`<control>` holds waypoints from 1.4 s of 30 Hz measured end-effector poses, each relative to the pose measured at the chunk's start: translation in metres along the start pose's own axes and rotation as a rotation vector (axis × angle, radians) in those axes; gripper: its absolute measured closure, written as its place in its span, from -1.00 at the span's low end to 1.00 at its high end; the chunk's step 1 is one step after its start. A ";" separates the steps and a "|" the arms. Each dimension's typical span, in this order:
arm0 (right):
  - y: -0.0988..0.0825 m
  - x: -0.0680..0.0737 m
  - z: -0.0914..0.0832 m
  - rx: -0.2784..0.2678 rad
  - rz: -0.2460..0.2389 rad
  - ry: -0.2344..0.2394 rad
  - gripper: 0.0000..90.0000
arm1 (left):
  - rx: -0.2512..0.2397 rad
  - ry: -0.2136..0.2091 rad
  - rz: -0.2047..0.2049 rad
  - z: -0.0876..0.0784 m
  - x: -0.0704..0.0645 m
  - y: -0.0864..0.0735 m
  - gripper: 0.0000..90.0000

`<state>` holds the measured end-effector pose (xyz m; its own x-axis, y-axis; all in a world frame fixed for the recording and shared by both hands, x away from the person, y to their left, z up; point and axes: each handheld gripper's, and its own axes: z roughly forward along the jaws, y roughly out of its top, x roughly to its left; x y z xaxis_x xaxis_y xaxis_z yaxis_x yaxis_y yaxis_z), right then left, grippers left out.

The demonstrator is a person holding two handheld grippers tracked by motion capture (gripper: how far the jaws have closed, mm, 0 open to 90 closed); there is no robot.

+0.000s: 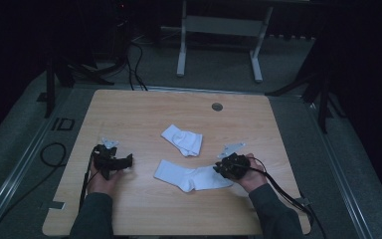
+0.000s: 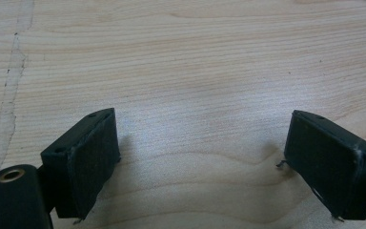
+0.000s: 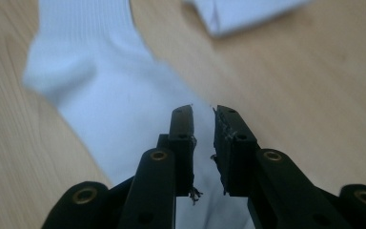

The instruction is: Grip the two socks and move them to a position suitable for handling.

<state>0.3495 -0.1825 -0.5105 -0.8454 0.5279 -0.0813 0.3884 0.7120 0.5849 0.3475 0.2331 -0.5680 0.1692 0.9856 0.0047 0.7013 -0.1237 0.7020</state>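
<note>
A flat white sock (image 1: 191, 177) is spread on the wooden table (image 1: 129, 109), its end pinched between the nearly closed jaws of the right gripper (image 3: 203, 110). A second, folded sock (image 1: 182, 140) is seen just beyond it. Well apart, the left gripper (image 2: 202, 143) is held released, with bare tabletop between its jaws.

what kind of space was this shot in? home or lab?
Most likely a lab or recording room, not a home: a bare wooden table with a cable port, grey carpet with loose cables, a white desk frame behind, and dark stands around it.
</note>
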 end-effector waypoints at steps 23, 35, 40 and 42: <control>0.062 -0.011 0.040 -0.062 -0.049 0.014 0.79 | -0.002 0.000 -0.003 0.000 0.000 0.000 -0.75; 0.094 -0.011 0.071 -0.068 -0.042 0.053 0.99 | 0.000 -0.001 0.001 0.000 0.000 0.000 -0.75; 0.098 -0.007 0.090 -0.049 -0.023 0.064 0.99 | 0.000 -0.001 0.000 0.000 0.000 0.000 -0.75; 0.096 -0.006 0.096 -0.025 -0.026 0.068 0.99 | -0.001 -0.001 0.000 0.000 0.000 0.000 -0.75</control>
<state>0.4271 -0.0727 -0.5319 -0.8782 0.4765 -0.0419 0.3578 0.7126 0.6035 0.3477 0.2330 -0.5680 0.1698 0.9855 0.0040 0.7008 -0.1236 0.7026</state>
